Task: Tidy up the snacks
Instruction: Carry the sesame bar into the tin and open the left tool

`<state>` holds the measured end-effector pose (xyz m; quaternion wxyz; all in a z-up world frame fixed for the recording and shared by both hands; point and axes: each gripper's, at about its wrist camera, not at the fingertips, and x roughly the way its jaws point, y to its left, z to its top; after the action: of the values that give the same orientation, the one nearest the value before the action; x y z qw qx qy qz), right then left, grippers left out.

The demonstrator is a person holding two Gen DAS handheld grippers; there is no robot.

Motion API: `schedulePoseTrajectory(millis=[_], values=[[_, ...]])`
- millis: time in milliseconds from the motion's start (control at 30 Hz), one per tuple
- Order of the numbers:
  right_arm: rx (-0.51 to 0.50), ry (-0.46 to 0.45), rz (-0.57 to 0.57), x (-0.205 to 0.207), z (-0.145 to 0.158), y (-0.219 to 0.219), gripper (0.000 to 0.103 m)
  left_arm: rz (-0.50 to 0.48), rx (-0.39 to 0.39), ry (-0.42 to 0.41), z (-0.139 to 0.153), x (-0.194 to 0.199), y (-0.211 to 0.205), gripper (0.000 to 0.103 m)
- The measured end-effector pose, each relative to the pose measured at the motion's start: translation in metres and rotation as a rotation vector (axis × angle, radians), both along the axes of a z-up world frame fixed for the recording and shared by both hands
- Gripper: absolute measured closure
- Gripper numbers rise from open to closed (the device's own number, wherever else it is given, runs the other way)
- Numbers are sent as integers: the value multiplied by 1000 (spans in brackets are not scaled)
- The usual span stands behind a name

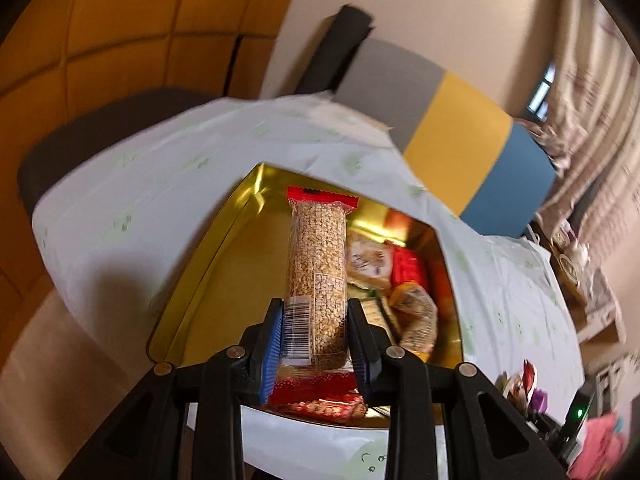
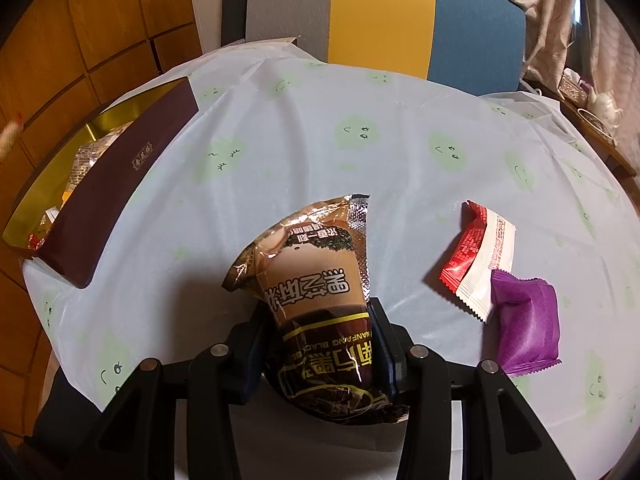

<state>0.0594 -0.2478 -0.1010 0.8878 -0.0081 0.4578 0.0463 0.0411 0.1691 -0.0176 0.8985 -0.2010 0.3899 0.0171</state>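
Note:
My left gripper (image 1: pixel 316 308) is shut on a long clear packet of grain bars with red ends (image 1: pixel 318 264), held over the gold-lined box (image 1: pixel 216 264). Several wrapped snacks (image 1: pixel 384 268) lie in the box's right half. In the right wrist view, my right gripper (image 2: pixel 320 312) is shut on a brown and black sachet (image 2: pixel 316 276) above the tablecloth. To its right on the cloth lie a red and white packet (image 2: pixel 478 256) and a purple packet (image 2: pixel 524 320). The same box (image 2: pixel 116 192), dark maroon outside, sits at the table's left edge.
A pale cloth with green faces (image 2: pixel 360 132) covers the round table. A grey, yellow and blue chair back (image 2: pixel 384 16) stands behind it. Orange panelled wall (image 1: pixel 120 20) is at left. Clutter and curtains (image 1: pixel 592 120) fill the right side.

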Motion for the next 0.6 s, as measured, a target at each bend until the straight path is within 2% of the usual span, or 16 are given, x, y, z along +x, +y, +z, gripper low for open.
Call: schedulePoseTrajectory(millis=[100, 233, 367, 467, 533, 600], values=[[-3, 6, 0, 0, 1, 0, 57, -1, -31, 28, -10, 15, 0, 72], [-6, 10, 0, 1, 1, 1, 57, 13, -109, 70, -23, 41, -4, 72], [-7, 15, 2, 2, 2, 1, 57, 38, -124, 118, -35, 65, -13, 72], [-7, 14, 2, 2, 2, 0, 57, 48, -135, 202, -55, 83, -18, 71], [-7, 20, 6, 3, 2, 0, 57, 45, -147, 220, -64, 88, -20, 71], [-9, 20, 9, 3, 2, 0, 57, 41, -120, 245, -69, 91, -24, 67]])
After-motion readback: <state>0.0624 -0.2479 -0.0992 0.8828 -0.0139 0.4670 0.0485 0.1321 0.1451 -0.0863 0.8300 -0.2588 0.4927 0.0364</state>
